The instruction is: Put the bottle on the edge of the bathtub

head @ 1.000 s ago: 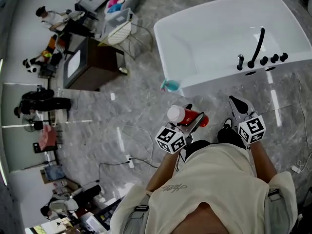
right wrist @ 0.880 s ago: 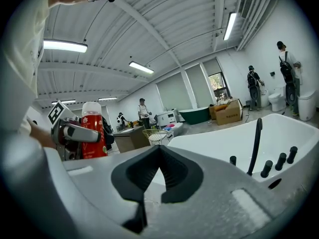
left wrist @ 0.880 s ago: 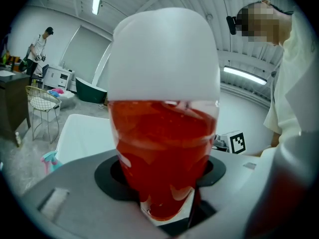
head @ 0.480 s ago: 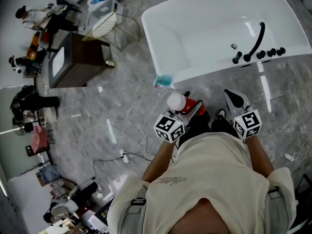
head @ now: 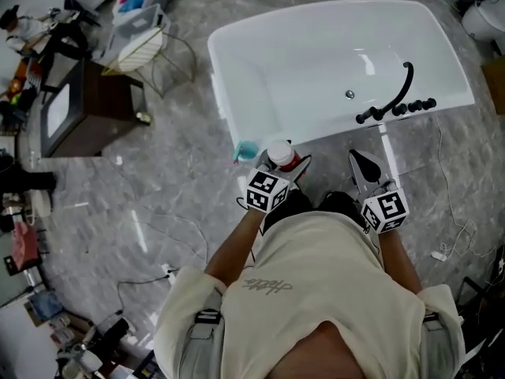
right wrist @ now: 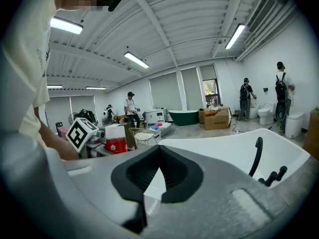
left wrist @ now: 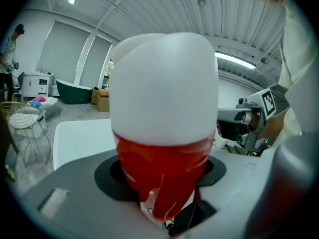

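A red bottle (head: 282,156) with a wide white cap is held in my left gripper (head: 293,165), which is shut on it just short of the white bathtub's (head: 316,129) near rim. In the left gripper view the bottle (left wrist: 164,163) fills the frame, cap toward the camera, with the tub (left wrist: 79,138) behind it. My right gripper (head: 357,159) hovers to the right of the bottle, shut and holding nothing. In the right gripper view, its jaws (right wrist: 152,179) meet in front of the tub (right wrist: 224,151), and the bottle (right wrist: 115,140) shows at the left.
A black faucet (head: 402,89) and knobs stand on the tub's right rim. A teal object (head: 247,150) lies on the floor at the tub's near left corner. Beyond are a wire basket (head: 142,47), a dark cabinet (head: 75,109), floor cables (head: 173,231) and people (right wrist: 130,106).
The person has stepped toward the bathtub, which now sits closer and more central. The bottle in the left gripper has moved up beside the tub's near rim; the right gripper came along.
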The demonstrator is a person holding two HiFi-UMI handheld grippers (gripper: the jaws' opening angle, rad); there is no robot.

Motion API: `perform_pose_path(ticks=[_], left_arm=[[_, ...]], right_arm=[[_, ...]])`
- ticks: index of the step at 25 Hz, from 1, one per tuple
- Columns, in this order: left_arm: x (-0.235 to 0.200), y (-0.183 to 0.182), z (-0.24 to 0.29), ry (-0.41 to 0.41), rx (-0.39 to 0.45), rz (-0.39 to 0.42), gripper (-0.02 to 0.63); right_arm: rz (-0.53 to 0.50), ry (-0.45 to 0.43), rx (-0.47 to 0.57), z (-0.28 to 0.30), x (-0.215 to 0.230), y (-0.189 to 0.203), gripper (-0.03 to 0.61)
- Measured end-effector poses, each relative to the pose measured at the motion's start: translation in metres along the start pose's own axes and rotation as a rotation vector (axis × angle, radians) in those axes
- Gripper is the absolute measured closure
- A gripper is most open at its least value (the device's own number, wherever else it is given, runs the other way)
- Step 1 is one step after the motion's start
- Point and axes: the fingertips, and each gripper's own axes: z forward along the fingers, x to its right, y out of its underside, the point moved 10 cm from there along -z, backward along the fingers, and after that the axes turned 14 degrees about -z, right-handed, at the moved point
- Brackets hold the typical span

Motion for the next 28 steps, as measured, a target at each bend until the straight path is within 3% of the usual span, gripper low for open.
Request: perform_pose_path(ticks=[9,15,20,28], left_arm=[[-0.079,0.020,0.060,-0.118,-0.074,-0.016,0.313],[-0.116,0.045,0.103,-0.204,-0.136,-0.011,0.313],[-0.131,0.062,0.133,-0.312,-0.184,-0.017,0.311],[-0.148,0.070,0.147,-0.452,-0.161,-0.129,0.310]], right_arm=[[0.061,0.036,-0.112,0.000,0.004,0.022,0.577],[0.065,0.058,-0.124,-0.007,0.028,0.025,0.577],[0.023,-0.007,-0.147,-0.001,0.044,0.040,0.577],[0.052,-0.111,-0.166,0.015,0.054,0.057,0.577]])
